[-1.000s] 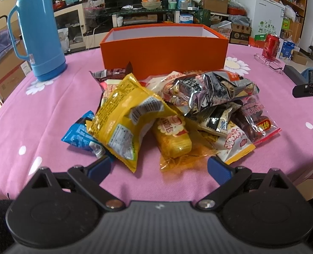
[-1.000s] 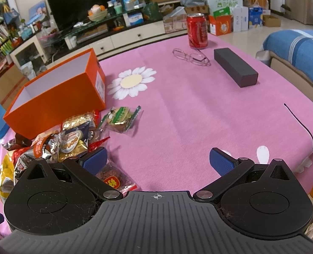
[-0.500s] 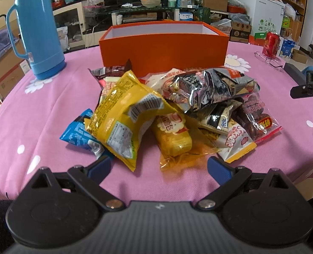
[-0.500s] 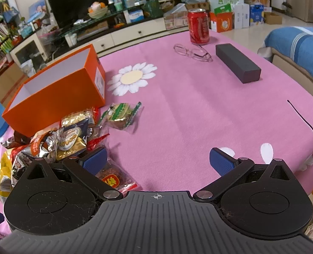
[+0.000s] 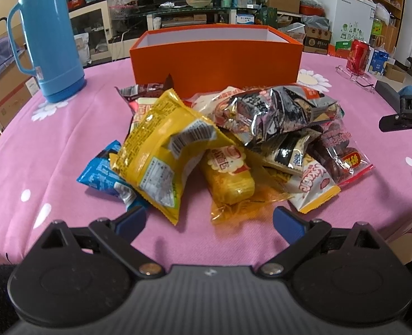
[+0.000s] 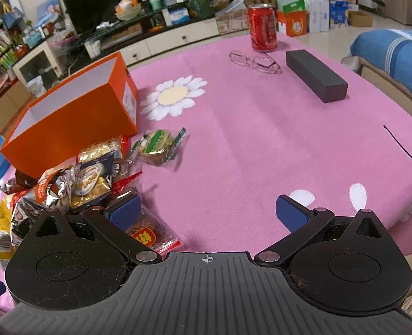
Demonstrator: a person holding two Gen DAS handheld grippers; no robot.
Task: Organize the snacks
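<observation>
The left gripper (image 5: 208, 220) has its two blue-tipped fingers (image 5: 130, 219) spread wide apart with nothing between them, held low and level just in front of the near edge of the snack pile (image 5: 222, 145), pointing straight at it. The right gripper (image 6: 208, 213) is likewise wide open and empty, aimed across the bare pink tablecloth (image 6: 261, 153); its left finger (image 6: 123, 209) hangs just over the right edge of the pile, above a clear packet with a red border (image 6: 150, 234). Nearest the left gripper lie a big yellow bag (image 5: 164, 150), tilted up over a small blue packet (image 5: 102, 176), and a yellow cake in clear orange wrap (image 5: 228, 176). A crinkled silver and black bag (image 5: 275, 111) sits on top of the heap, with smaller packets fanned out below it to the right. One green-wrapped snack (image 6: 158, 148) lies apart from the pile, near the corner of the orange box (image 5: 217, 58). That box stands open just behind the pile, and what shows of its white inside is bare. A blue flask (image 5: 49, 39) stands at the far left of the table. On the far right side are a red can (image 6: 263, 26), a pair of glasses (image 6: 254, 61) and a long dark box (image 6: 316, 75), all well apart from the snacks.
</observation>
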